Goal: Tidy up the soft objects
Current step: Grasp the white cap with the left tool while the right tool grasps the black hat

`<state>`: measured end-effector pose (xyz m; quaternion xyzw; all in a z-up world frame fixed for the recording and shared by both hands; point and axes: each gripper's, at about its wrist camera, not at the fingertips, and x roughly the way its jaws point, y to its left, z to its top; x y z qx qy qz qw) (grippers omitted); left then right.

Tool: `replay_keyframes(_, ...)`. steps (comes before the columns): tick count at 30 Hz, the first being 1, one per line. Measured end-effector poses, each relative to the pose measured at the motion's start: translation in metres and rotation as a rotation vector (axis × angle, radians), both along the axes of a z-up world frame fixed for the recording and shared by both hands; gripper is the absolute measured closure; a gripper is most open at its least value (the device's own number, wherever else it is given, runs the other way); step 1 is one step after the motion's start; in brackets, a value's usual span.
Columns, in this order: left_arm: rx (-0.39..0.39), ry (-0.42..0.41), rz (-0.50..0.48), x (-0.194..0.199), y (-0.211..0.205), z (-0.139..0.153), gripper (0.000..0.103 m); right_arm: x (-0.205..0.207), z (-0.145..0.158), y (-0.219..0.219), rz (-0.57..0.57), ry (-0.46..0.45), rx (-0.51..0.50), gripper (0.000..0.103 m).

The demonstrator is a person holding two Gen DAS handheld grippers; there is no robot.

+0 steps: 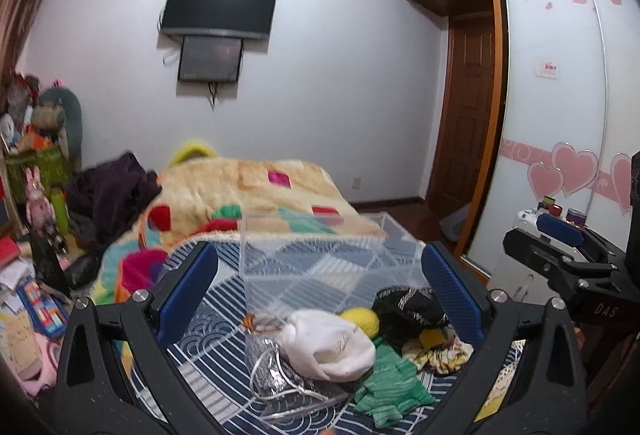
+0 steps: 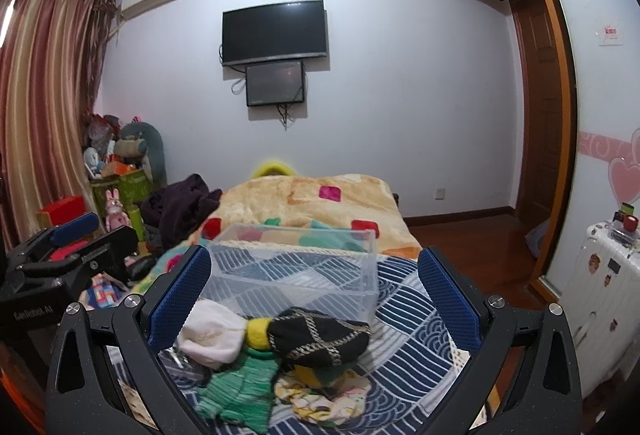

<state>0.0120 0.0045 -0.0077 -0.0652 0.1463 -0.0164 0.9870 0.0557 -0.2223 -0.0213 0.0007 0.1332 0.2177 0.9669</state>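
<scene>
The bed (image 2: 408, 299) is covered near the camera by a blue-and-white patterned sheet, and farther back by a fluffy beige blanket (image 2: 304, 203) with coloured squares. On the sheet stands a clear box (image 2: 296, 275), upright and open-topped. Just in front of it lies a heap of soft things, touching one another: a white pouch (image 2: 212, 335), a yellow ball (image 2: 258, 333), a black cloth (image 2: 320, 339) with pale trim, a green knit (image 2: 236, 391) and a floral scrunchie (image 2: 324, 399). A dark garment (image 2: 180, 207) lies at the blanket's left edge.
</scene>
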Motion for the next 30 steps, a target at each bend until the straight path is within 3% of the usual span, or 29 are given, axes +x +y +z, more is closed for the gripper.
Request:
replay_keyframes(5,-0.034,0.1,-0.005,0.021,0.009,-0.027,0.001,0.018,-0.019,-0.007,0.009,0.09,0.004,0.0)
replay_keyframes(7,-0.032,0.133,-0.006,0.028,0.007,-0.038,0.014,0.027,-0.029,-0.008,0.019,0.141,0.01,0.0)
replay_keyframes(9,-0.029,0.18,-0.01,0.037,0.006,-0.049,0.019,0.033,-0.037,-0.008,0.035,0.182,0.018,0.0)
replay_keyframes(18,-0.032,0.262,-0.065,0.053,0.002,-0.081,0.021,0.044,-0.064,0.006,0.081,0.28,-0.038,0.003)
replay_keyframes(21,-0.017,0.287,-0.085,0.058,-0.003,-0.09,0.021,0.048,-0.072,0.008,0.089,0.311,-0.064,0.012)
replay_keyframes(23,-0.017,0.306,-0.089,0.061,-0.005,-0.096,0.028,0.05,-0.075,0.009,0.086,0.327,-0.071,0.021)
replay_keyframes(28,-0.042,0.33,-0.102,0.065,-0.001,-0.102,0.062,0.052,-0.076,0.008,0.071,0.322,-0.069,0.039)
replay_keyframes(30,-0.05,0.323,-0.104,0.063,0.0,-0.101,0.068,0.052,-0.076,0.005,0.066,0.319,-0.065,0.047)
